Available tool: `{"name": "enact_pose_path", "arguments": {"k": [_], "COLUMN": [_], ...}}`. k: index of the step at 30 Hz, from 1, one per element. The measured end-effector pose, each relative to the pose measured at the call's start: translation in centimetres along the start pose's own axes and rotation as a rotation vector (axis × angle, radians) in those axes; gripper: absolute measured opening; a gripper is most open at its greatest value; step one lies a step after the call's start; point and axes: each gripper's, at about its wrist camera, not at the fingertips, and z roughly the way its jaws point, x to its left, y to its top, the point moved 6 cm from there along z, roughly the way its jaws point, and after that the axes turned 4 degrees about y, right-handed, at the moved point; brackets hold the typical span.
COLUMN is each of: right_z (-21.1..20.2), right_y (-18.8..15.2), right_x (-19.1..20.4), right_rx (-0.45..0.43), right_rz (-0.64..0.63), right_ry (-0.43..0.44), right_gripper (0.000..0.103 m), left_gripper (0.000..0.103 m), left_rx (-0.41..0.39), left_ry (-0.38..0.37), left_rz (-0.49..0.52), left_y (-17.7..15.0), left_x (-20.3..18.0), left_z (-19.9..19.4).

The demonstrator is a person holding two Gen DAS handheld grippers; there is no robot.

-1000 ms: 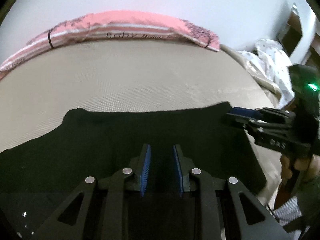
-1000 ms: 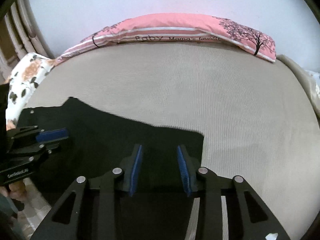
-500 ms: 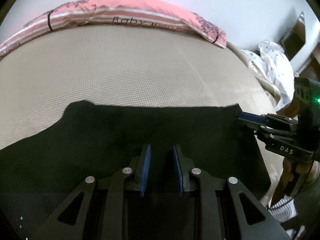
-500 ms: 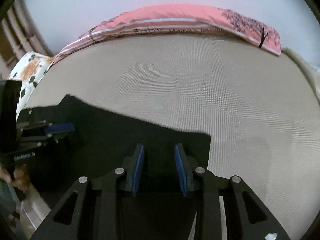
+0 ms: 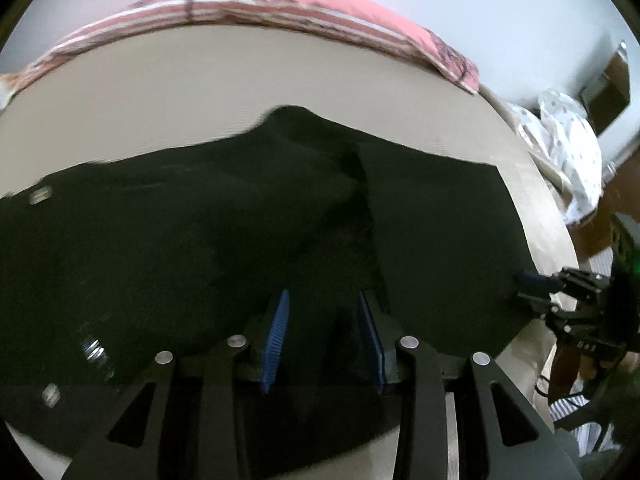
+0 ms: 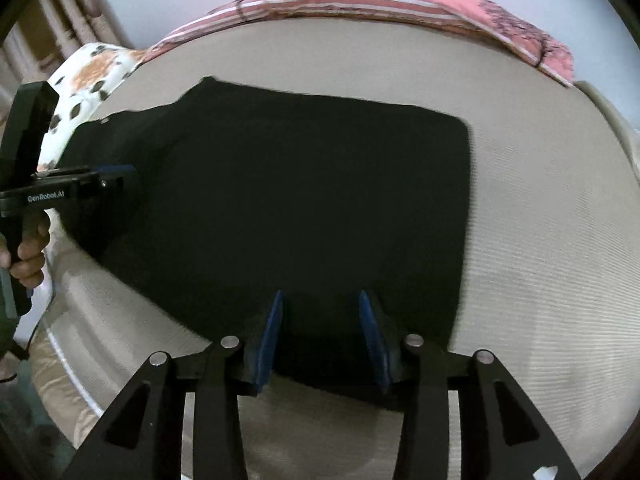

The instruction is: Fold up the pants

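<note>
Two grippers: I'm working both at the near edge of one dark garment, so I'm reading this as the end of a fold.
Bed [image 6: 540, 208]: it's lying broad and flat under everything, giving me a level surface to fold on.
Pants [image 6: 304, 184]: they're lying spread on the bed as a black slab, near edge towards me, far edge short of the pillow; a seam or layer edge is running up the middle in the left view, which I'm taking as one layer sitting over another.
Pillow [image 5: 320, 4]: pink and striped, it's sitting along the far edge of the bed, well clear of the cloth.
Left gripper [image 5: 324, 336]: I'm hovering it over the near part of the pants; its jaws are opening, standing at a moderate gap with dark cloth showing between the blue pads, and I'm seeing no pinch.
Right gripper [image 6: 320, 336]: I'm holding it over the near right corner, jaws opening too, cloth edge between the pads but not pressed.
Hand [image 6: 28, 256]: it's wrapping the left gripper's handle at the bed's side.
</note>
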Motion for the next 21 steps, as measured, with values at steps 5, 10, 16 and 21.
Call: {"name": "enact_pose_path", "arguments": {"k": [5, 10, 16, 21], "right_z": [1.1, 2.8, 4.8, 5.2], "right_y": [0.5, 2.0, 3.4, 4.2], "right_x": [3.7, 7.8, 13.5, 17.5], "right_rx": [0.019, 0.032, 0.071, 0.078], "right_rz": [-0.031, -0.092, -0.167, -0.249], "right_ry": [0.079, 0.128, 0.238, 0.256], "right_gripper": [0.039, 0.039, 0.039, 0.039], "left_gripper": [0.047, 0.059, 0.06, 0.06], "left_rx": [-0.104, -0.189, -0.154, -0.129], "left_ry": [0.058, 0.12, 0.01, -0.057], "left_rz": [-0.09, -0.233, -0.487, -0.673], "left_y": [-1.3, -2.6, -5.2, -7.5], "left_x": [4.0, 9.4, 15.4, 19.8], "left_z": [-5.7, -10.4, -12.1, -11.9]}}
